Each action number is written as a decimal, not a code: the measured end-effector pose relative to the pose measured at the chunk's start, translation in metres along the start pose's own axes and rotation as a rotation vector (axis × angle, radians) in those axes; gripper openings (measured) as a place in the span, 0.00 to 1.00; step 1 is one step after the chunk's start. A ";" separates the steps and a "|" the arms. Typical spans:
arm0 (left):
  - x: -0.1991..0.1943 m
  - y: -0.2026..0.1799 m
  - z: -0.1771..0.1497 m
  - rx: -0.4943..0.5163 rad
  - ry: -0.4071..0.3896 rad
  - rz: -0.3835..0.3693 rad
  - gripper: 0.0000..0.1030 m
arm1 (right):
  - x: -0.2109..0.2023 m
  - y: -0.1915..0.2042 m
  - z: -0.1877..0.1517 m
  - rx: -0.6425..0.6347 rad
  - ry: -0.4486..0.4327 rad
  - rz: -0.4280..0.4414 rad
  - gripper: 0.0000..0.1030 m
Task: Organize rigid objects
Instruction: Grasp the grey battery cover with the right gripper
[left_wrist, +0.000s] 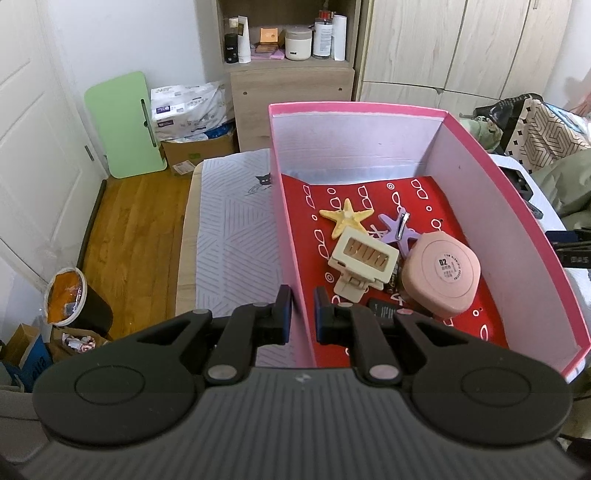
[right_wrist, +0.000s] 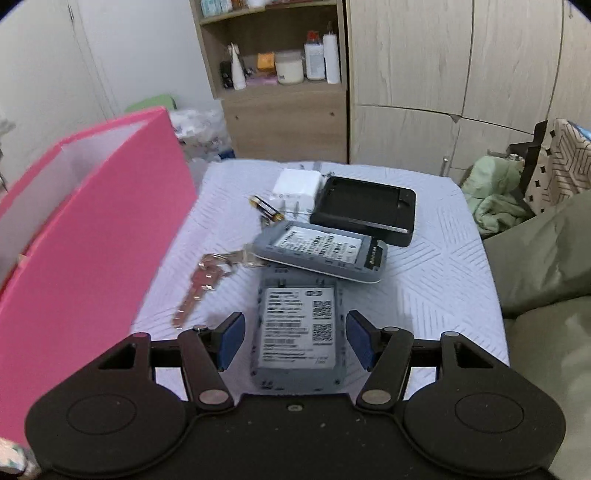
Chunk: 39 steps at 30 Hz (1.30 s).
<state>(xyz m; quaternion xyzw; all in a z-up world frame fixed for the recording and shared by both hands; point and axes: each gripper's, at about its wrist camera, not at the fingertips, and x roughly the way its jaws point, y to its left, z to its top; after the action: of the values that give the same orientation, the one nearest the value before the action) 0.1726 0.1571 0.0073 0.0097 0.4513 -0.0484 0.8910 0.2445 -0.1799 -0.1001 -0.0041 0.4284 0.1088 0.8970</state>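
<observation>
My left gripper (left_wrist: 302, 306) is shut on the left wall of the pink box (left_wrist: 286, 236). Inside the box lie a yellow starfish clip (left_wrist: 346, 219), a purple star clip (left_wrist: 397, 230), a cream hair claw (left_wrist: 364, 264) and a pink compact case (left_wrist: 443, 273). My right gripper (right_wrist: 295, 338) is open, its fingers on either side of a grey device (right_wrist: 298, 332) lying label-up on the table. Beyond it lie a second grey device (right_wrist: 321, 251), a pink key (right_wrist: 199, 288), a black case (right_wrist: 365, 208), a white charger (right_wrist: 297, 188) and a battery (right_wrist: 266, 209). The pink box (right_wrist: 92, 258) stands at the left.
The table has a pale patterned cloth (right_wrist: 424, 266). A wooden shelf unit (left_wrist: 288, 48) with bottles stands behind. A bin (left_wrist: 70, 299) sits on the wooden floor at left. Green clothing (right_wrist: 546, 258) lies to the right.
</observation>
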 end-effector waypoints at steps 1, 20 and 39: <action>0.000 0.000 0.000 0.001 0.000 -0.001 0.10 | 0.004 0.001 0.001 -0.008 0.017 -0.012 0.64; -0.001 0.004 0.000 -0.005 -0.004 -0.031 0.10 | 0.005 0.020 -0.006 -0.065 0.090 0.019 0.72; -0.005 0.006 -0.004 -0.012 -0.017 -0.036 0.10 | -0.061 0.022 0.003 -0.011 -0.136 0.110 0.62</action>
<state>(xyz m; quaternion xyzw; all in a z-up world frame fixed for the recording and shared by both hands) 0.1673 0.1636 0.0086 -0.0043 0.4443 -0.0619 0.8937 0.2051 -0.1694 -0.0497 0.0221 0.3655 0.1601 0.9167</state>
